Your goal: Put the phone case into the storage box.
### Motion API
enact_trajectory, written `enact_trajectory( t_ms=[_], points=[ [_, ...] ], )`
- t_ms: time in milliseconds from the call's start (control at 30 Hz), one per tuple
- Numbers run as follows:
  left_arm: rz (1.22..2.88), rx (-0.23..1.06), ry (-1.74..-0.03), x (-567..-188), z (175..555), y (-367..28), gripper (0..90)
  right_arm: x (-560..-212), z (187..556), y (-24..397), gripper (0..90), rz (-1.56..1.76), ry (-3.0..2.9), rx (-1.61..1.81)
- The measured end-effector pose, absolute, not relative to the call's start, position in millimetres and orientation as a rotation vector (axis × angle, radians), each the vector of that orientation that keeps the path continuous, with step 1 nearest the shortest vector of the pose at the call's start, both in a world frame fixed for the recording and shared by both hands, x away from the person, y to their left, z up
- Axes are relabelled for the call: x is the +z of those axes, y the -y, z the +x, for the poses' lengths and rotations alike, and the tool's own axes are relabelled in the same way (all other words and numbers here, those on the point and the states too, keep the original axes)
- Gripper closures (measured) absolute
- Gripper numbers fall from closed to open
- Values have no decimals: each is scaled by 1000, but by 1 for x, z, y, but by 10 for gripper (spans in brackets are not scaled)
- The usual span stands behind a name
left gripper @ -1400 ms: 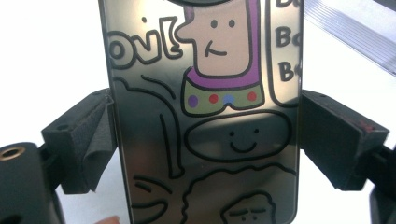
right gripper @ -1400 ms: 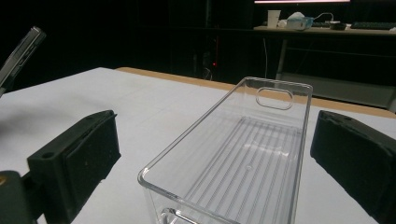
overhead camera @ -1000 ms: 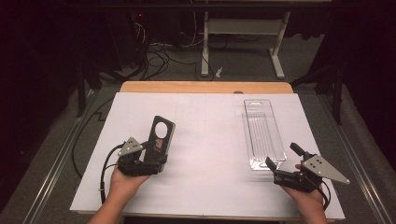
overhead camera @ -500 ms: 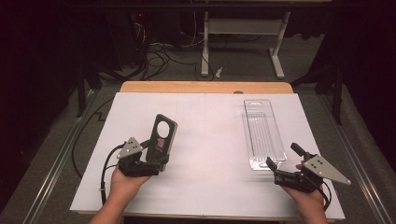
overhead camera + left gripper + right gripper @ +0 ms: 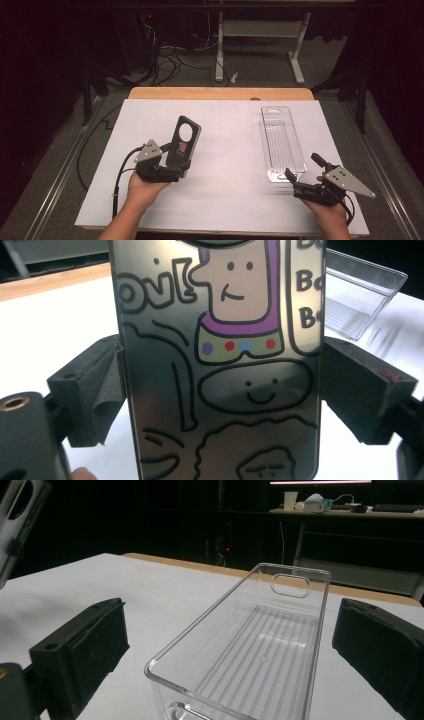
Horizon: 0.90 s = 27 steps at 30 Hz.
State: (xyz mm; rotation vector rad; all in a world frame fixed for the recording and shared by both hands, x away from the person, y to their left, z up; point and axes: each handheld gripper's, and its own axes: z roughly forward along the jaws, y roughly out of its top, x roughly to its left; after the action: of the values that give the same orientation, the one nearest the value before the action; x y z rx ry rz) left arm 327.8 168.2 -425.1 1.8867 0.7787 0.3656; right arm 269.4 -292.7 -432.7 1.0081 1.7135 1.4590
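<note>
Gripping phone case point(image 5: 220, 365), L tool point(image 5: 176, 159)

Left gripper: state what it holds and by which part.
The left gripper clamps a phone case printed with cartoon doodles, gripped across its two long side edges near the lower end, lifted off the table.

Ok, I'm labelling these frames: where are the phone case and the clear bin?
phone case point(image 5: 186, 138), high view, its upper back below the camera hole
clear bin point(image 5: 281, 142), high view, its ribbed floor
</note>
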Motion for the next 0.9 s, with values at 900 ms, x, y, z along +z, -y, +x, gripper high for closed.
enact_trajectory(
  t_ms=[900],
  points=[
    [1896,267,-703,-434,323,-153,125,-405,290,263,13,988,-1749,1446]
  ],
)
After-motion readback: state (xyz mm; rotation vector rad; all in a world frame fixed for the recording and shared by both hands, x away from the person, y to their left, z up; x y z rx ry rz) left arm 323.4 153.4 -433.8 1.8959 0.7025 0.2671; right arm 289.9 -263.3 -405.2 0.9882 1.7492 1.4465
